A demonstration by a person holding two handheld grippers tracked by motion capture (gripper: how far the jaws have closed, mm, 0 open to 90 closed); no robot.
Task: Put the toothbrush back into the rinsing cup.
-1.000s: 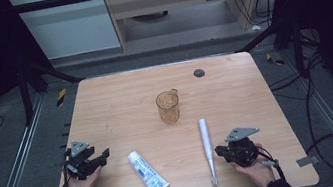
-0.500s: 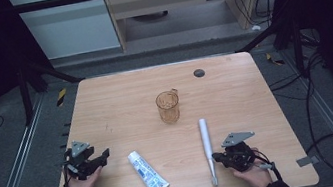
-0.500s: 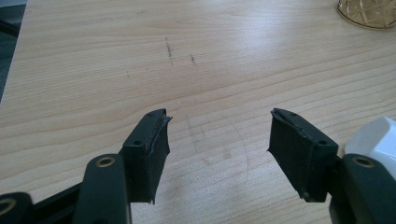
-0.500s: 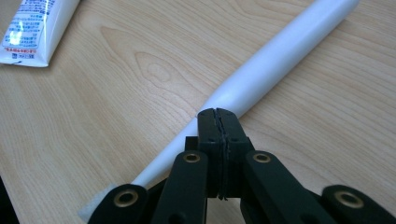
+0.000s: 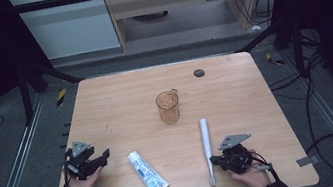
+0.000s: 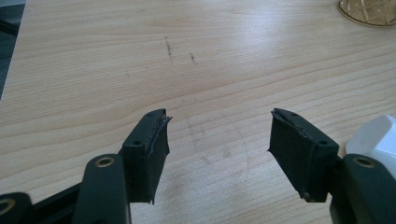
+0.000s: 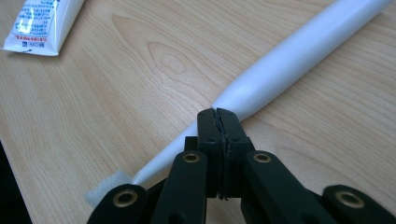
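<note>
The right gripper has its fingers pressed together, empty, tips just above the neck of the white plastic electric toothbrush lying on the pale wooden counter. The left gripper rests wide open, empty.

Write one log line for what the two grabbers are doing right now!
left gripper: open, empty, on table | right gripper: shut, nothing between jaws, over toothbrush neck | toothpaste tube: untouched | cup: upright
</note>
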